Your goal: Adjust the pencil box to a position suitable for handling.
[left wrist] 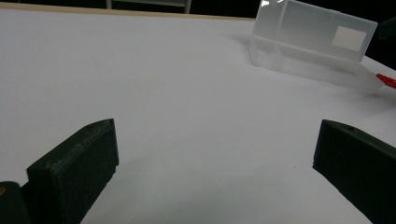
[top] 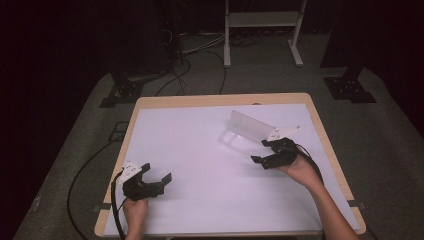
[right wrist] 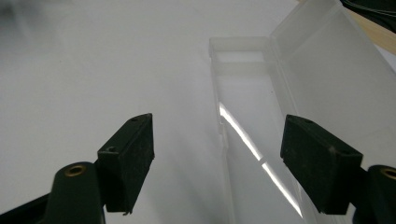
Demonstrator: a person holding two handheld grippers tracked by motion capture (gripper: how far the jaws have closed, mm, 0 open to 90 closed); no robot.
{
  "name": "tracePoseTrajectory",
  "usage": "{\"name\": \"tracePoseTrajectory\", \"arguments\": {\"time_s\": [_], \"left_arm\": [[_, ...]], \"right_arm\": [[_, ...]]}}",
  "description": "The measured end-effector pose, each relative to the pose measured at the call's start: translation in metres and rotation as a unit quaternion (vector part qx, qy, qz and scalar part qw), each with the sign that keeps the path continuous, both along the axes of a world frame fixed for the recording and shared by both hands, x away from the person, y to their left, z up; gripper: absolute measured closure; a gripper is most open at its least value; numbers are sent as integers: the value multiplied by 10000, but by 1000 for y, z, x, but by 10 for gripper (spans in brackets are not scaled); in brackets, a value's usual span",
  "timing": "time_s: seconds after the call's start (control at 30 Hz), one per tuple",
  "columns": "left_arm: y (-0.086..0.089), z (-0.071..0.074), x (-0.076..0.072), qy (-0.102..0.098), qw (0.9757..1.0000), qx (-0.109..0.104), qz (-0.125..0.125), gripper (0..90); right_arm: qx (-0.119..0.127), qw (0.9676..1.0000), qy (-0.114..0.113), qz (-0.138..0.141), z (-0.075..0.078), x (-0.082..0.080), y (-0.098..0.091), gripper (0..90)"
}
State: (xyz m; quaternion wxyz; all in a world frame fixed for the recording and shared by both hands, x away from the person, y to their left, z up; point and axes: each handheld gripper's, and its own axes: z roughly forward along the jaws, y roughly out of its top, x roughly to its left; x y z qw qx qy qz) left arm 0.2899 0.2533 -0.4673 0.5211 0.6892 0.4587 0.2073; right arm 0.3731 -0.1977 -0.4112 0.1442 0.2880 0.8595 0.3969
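A clear plastic box (top: 245, 131) lies open on the white table cover, its lid standing up at the back. My right gripper (top: 260, 151) is open just to the near right of it, with nothing between the jaws. In the right gripper view the gripper (right wrist: 219, 149) looks along the box's shallow tray (right wrist: 243, 116), and the raised lid (right wrist: 336, 70) stands to the right. My left gripper (top: 156, 173) rests low at the near left of the table, open and holding nothing. In the left gripper view the gripper (left wrist: 215, 154) faces the box (left wrist: 308, 37), which lies far off at the upper right.
The white cover (top: 200, 150) spreads over a wooden table with a bare rim (top: 220, 98). A small red piece (left wrist: 386, 80) pokes in beside the box. Cables and metal stand legs (top: 227, 45) lie on the dark floor beyond.
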Motion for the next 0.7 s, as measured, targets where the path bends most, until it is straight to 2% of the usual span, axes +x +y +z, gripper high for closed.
{"name": "tracePoseTrajectory", "arguments": {"time_s": [0.4,0.7], "left_arm": [[0,0,0,3,10000,8,-3,0],[0,0,0,5,10000,1,-1,0]], "right_arm": [[-130,9997,191,84,-13,22,16,272],[-254,9989,362,130,-24,35,25,325]]}}
